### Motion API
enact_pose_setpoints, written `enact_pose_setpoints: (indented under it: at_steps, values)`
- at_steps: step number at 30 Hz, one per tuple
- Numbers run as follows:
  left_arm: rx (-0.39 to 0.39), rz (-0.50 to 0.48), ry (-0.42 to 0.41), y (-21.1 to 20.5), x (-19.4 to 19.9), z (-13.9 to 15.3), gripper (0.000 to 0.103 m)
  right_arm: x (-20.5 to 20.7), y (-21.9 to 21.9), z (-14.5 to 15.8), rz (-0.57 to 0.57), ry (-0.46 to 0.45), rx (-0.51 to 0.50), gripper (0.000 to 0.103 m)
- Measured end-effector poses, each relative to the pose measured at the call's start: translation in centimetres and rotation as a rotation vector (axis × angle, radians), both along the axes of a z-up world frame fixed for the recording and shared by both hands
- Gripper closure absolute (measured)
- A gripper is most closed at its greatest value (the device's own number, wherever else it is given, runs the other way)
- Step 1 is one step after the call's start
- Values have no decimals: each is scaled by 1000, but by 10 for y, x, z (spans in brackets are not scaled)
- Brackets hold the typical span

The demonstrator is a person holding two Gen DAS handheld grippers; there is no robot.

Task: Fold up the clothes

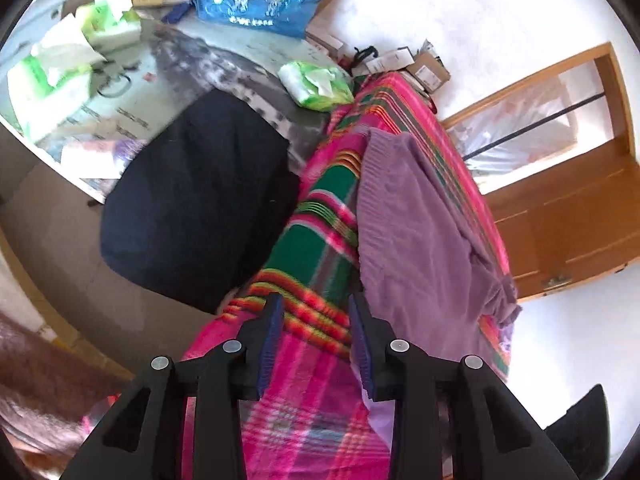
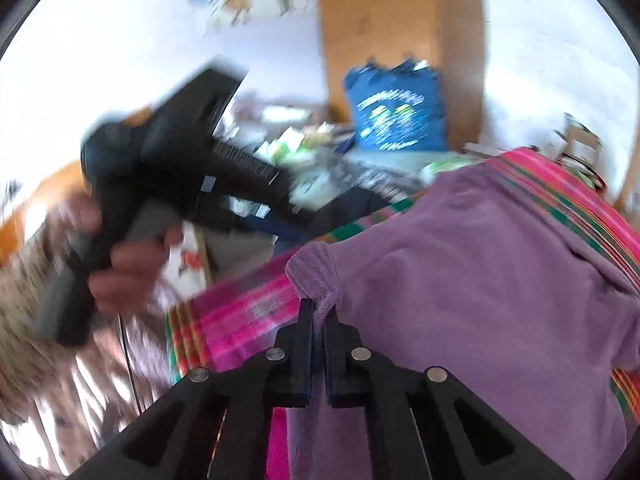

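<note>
One purple sweater [image 2: 480,280], one dark garment [image 1: 200,200], three tissue packs [image 1: 316,84].

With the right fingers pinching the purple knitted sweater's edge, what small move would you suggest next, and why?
Probably bring the left gripper rightward onto the purple knitted sweater hem: its fingers are open over the pink striped blanket, holding nothing, while the right gripper is already shut on the edge.

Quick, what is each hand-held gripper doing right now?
Left hand-held gripper: open, nothing held.
Right hand-held gripper: closed on the purple sweater.
</note>
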State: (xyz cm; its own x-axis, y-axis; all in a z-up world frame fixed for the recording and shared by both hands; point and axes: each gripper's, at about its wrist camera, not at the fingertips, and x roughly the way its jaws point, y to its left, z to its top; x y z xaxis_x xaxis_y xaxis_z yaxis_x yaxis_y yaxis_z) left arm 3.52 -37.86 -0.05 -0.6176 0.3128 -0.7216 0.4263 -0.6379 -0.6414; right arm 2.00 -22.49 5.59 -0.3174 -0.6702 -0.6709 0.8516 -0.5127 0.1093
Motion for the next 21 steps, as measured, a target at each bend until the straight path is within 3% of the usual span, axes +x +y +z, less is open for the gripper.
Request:
enact_pose_setpoints:
  at_steps: [3, 6, 13, 21]
  values:
    - [34, -13, 2, 4, -14, -3, 68, -16, 28, 16, -91, -53, -102, 99]
    - [58, -34, 1, 12, -31, -4, 68, -17, 46, 25, -128, -51, -146, 99]
    - [145, -60, 3, 20, -65, -11, 68, -9, 62, 34, -123, -53, -197, 99]
    - [116, -118, -45, 33, -104, -9, 68, -13, 62, 36, -108, -60, -216, 99]
